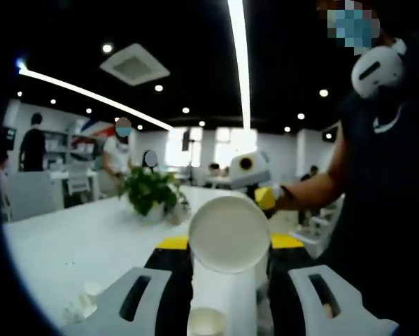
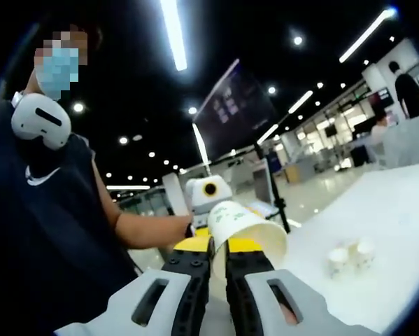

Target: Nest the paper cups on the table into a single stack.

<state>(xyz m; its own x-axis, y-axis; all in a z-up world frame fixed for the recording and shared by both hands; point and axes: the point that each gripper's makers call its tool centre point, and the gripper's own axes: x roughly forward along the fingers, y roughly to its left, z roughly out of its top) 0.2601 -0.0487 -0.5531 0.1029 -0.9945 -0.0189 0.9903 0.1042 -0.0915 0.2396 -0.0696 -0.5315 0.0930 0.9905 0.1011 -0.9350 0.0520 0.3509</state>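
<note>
The left tongs [image 1: 226, 297] clamp a white paper cup [image 1: 229, 234], its flat base facing the camera. The right tongs [image 2: 218, 280] pinch a printed white paper cup [image 2: 247, 227] by its wall, mouth towards 4 o'clock. Two small cups [image 2: 350, 257] stand at 3 o'clock on the white desk [image 2: 391, 231].

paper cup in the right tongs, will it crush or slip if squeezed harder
Probably crushes easily: the paper cup looks thin-walled, and the right tongs pinch it at the wall. It likely weighs little, as it appears empty. Its smooth white surface may slip under a light pinch.
</note>
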